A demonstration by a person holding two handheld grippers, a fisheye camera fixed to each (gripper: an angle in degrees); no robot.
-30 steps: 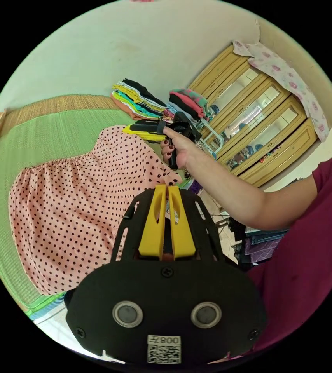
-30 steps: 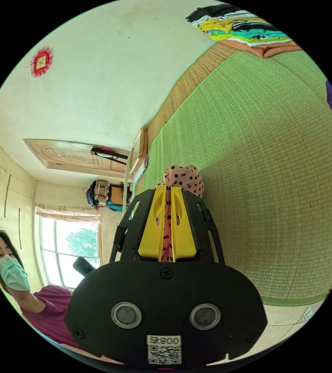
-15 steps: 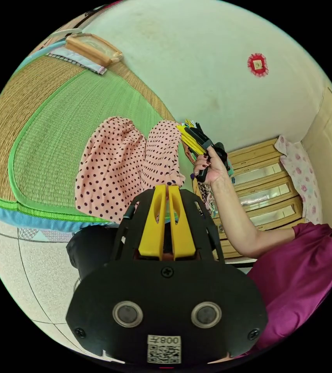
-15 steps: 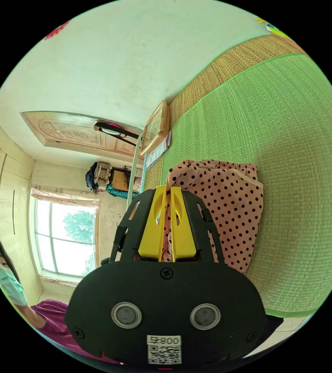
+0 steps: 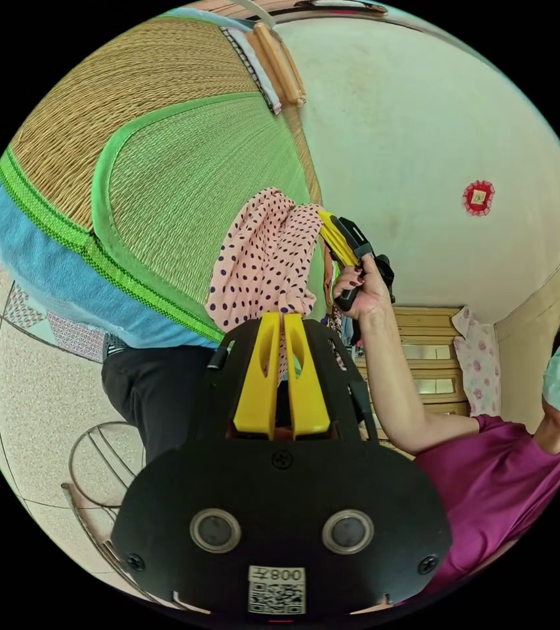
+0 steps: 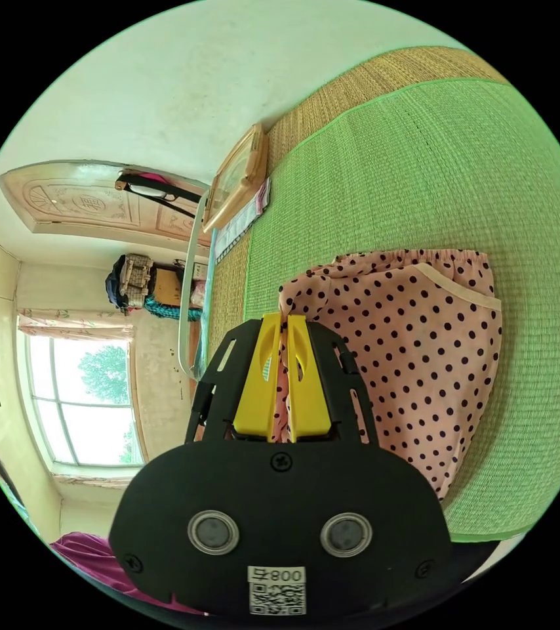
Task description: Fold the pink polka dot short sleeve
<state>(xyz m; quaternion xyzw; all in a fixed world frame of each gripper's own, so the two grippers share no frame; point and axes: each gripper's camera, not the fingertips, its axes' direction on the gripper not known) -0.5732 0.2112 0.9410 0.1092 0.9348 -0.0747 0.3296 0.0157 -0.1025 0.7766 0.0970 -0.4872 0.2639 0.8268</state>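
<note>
Pink polka dot short sleeve (image 6: 418,341) hangs bunched at frame centre above the green mat (image 6: 463,157), lifted off it. Risk: thin fabric could slip from a pinch, or drop skewed and crease if the hands lower unevenly. Right gripper (image 6: 282,325) clamped on one edge; left gripper (image 5: 279,323) jaws together, cloth at tips. Black dots, gathered elastic hem, pale trim at right.

A green woven mat (image 6: 424,170) is laid beside a pale wall (image 5: 424,118). Daylight is admitted through a window (image 6: 83,400). A wooden cabinet (image 5: 424,367) is visible.
</note>
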